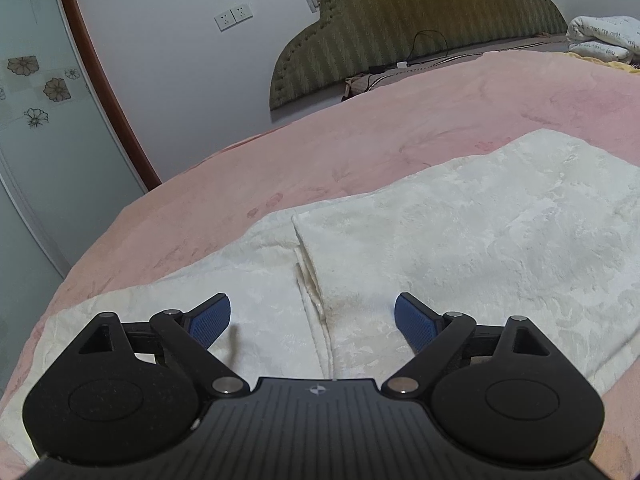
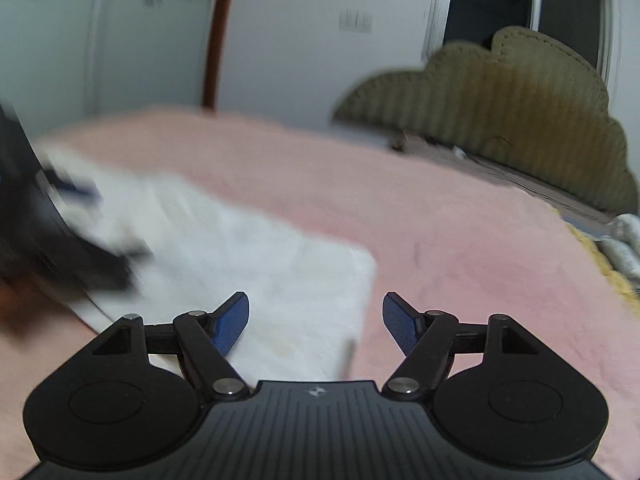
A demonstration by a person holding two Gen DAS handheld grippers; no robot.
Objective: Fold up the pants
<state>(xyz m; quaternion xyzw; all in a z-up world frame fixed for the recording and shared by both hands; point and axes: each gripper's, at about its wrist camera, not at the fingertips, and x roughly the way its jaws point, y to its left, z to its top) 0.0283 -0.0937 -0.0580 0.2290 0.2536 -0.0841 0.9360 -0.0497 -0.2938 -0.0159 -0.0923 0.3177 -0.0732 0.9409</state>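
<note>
On the bed (image 1: 400, 120), over its pink cover, the cream-white pants (image 1: 460, 232) lie flat, folded into a wide band with a seam line running down the middle. Left hand-held gripper (image 1: 313, 320) sits just above the near edge of them, jaws spread wide, nothing between the blue pads (image 1: 210, 320). Right hand-held gripper (image 2: 316, 322) hangs over the pants' corner (image 2: 280, 272), jaws also apart and empty. That view's pretty blurry. Olive headboard (image 1: 420, 28) at the back.
</note>
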